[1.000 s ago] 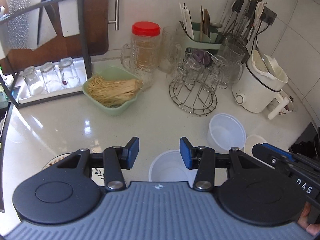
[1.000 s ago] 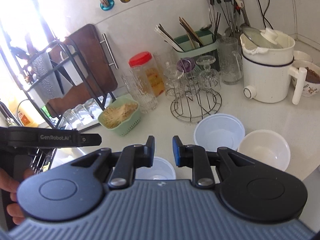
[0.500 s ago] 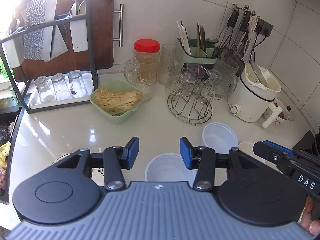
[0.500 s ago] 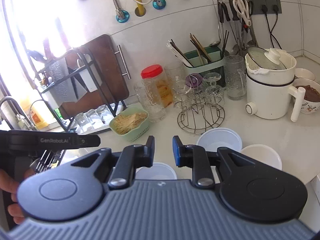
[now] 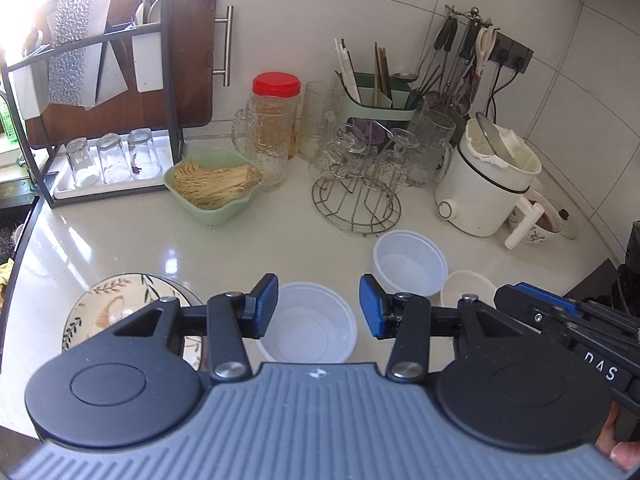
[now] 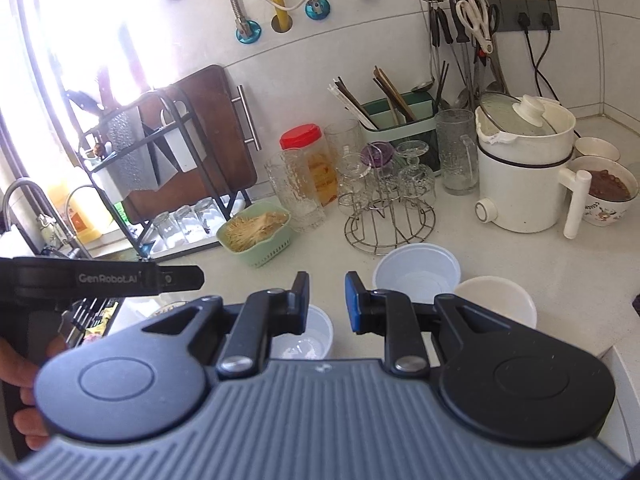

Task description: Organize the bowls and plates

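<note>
Left wrist view | left gripper (image 5: 318, 306) jaws apart, empty; clear bowl (image 5: 307, 330) on counter dead ahead, framed between pads; plate (image 5: 116, 304) leftward | right gripper (image 6: 327, 302) apart, empty, higher; left nearer

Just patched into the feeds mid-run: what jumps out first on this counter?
Three empty white bowls cluster on the near counter: a clear plastic bowl sits below the open left gripper, with a taller plastic tub and a small white bowl to its right. A leaf-patterned plate lies at the near left. Behind stand a green basket of noodles and a white electric pot.
</note>
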